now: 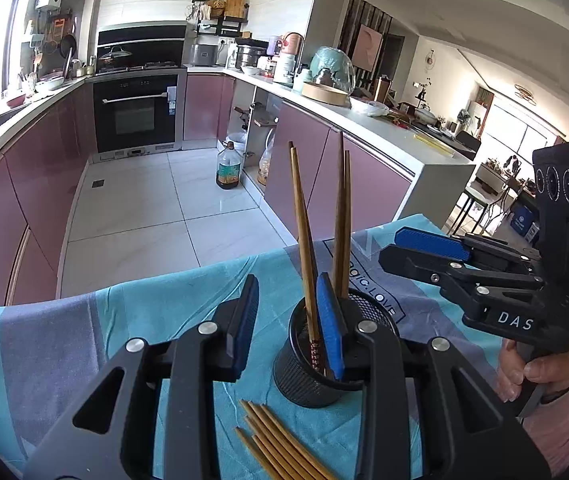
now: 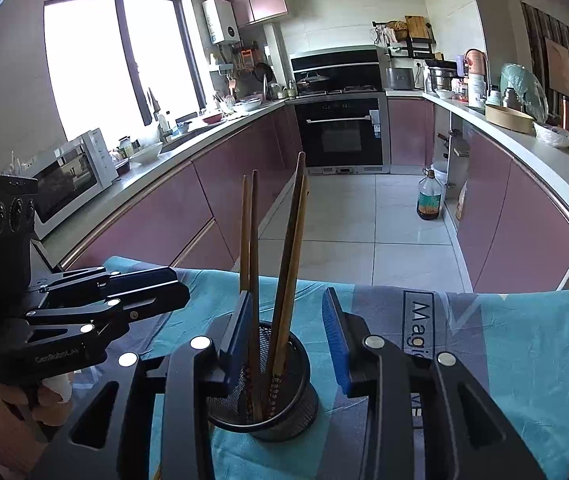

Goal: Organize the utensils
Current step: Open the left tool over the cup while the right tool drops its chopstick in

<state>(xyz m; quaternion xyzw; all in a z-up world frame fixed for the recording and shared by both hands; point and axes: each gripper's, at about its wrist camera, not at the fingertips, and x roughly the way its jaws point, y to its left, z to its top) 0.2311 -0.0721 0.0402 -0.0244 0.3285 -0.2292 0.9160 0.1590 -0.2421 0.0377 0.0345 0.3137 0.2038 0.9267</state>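
step: chopsticks stand in mesh holder | left gripper, right gripper fingers apart, empty | next: grasp loose chopsticks under left fingers

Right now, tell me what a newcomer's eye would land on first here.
Four brown chopsticks stand upright in a black mesh holder on the turquoise cloth. The open left gripper and right gripper flank it, empty. More loose chopsticks lie on the cloth just before the holder.

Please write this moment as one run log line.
left gripper: open, empty | right gripper: open, empty | mesh holder: four chopsticks upright | loose chopsticks: on cloth
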